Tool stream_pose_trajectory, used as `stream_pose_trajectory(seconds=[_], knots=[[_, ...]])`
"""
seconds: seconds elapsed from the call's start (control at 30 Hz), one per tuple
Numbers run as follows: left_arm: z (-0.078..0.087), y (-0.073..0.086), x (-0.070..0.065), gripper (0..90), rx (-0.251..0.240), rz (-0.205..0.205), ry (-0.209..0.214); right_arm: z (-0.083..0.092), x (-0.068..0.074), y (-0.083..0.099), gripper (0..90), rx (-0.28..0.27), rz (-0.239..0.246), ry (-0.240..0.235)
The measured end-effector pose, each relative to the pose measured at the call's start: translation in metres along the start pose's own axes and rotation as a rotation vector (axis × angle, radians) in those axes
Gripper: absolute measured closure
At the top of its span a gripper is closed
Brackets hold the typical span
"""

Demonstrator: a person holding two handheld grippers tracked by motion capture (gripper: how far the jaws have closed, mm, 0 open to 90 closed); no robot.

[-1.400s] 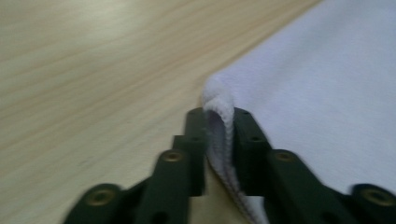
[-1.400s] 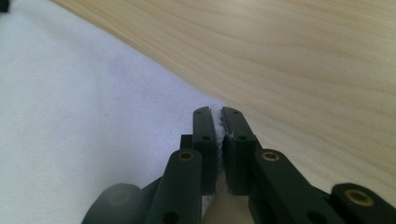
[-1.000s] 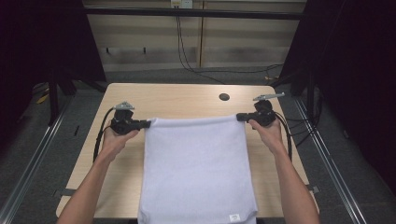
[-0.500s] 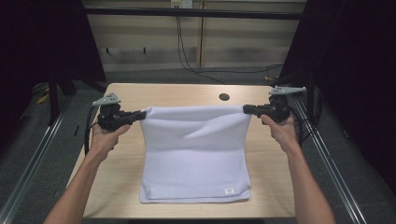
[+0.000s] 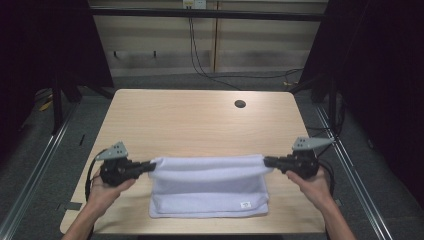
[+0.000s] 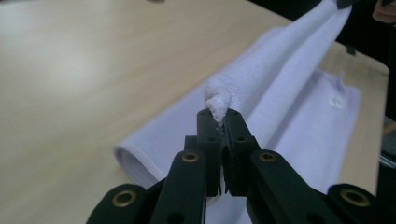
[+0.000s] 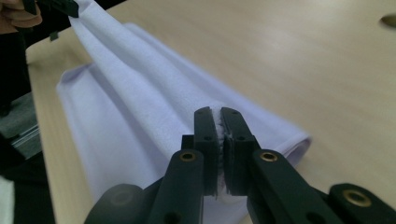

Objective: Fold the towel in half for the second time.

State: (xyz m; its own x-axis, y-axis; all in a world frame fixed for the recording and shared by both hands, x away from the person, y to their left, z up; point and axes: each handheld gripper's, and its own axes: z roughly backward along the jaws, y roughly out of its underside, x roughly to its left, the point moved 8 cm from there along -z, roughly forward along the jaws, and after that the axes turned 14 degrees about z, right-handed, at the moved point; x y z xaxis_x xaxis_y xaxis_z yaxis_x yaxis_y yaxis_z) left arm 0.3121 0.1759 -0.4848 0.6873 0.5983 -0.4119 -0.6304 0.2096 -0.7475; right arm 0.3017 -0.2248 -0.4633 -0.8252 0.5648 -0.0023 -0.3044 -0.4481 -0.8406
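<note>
change: towel (image 5: 210, 192) far edge now drawn back over near half | left gripper (image 5: 148, 167), right gripper (image 5: 267, 161): each clamped on a corner | counter (image 5: 200, 120): fold nearly laid

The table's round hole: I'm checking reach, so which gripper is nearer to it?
Right. The right gripper sits below the hole, slightly to its right; the left gripper is farther off, toward the table's other side.

White towel (image 5: 207, 192) with small white label (image 5: 245, 204), pale wood-grain table (image 5: 200, 125) with dark round hole (image 5: 240, 104), black left gripper (image 5: 150, 167) and right gripper (image 5: 266, 161) with grey plates, brass-coloured rivets (image 6: 190, 157).
</note>
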Motion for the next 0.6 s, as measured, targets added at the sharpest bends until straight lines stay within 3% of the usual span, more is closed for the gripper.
stream_pose_trajectory(seconds=[0.1, 0.23, 0.27, 0.4, 0.47, 0.5, 0.57, 0.6], knots=[[-0.002, 0.038, -0.006, 86.8, 0.079, -0.003, 0.008, -0.006, 0.023, 0.032, 84.8, 0.061, -0.016, -0.035], [0.000, 0.068, -0.013, 85.7, 0.161, -0.001, 0.027, -0.010, 0.043, 0.066, 79.4, 0.185, -0.007, -0.061], [0.002, 0.073, -0.015, 85.0, 0.178, -0.011, 0.020, -0.007, 0.047, 0.069, 77.2, 0.181, -0.016, -0.081], [0.009, 0.086, -0.028, 76.3, 0.208, -0.040, 0.062, 0.003, 0.065, 0.080, 68.9, 0.201, -0.021, -0.127], [0.013, 0.084, -0.031, 70.7, 0.180, -0.039, 0.068, 0.004, 0.073, 0.086, 63.9, 0.214, -0.025, -0.136], [0.015, 0.078, -0.029, 67.1, 0.139, -0.014, 0.058, 0.006, 0.074, 0.086, 62.8, 0.203, -0.026, -0.127], [0.018, 0.067, -0.026, 59.6, 0.059, 0.008, 0.046, 0.013, 0.069, 0.078, 62.5, 0.137, -0.024, -0.076], [0.020, 0.060, -0.022, 57.4, 0.020, 0.019, 0.023, 0.017, 0.063, 0.071, 62.0, 0.074, -0.040, -0.043]])
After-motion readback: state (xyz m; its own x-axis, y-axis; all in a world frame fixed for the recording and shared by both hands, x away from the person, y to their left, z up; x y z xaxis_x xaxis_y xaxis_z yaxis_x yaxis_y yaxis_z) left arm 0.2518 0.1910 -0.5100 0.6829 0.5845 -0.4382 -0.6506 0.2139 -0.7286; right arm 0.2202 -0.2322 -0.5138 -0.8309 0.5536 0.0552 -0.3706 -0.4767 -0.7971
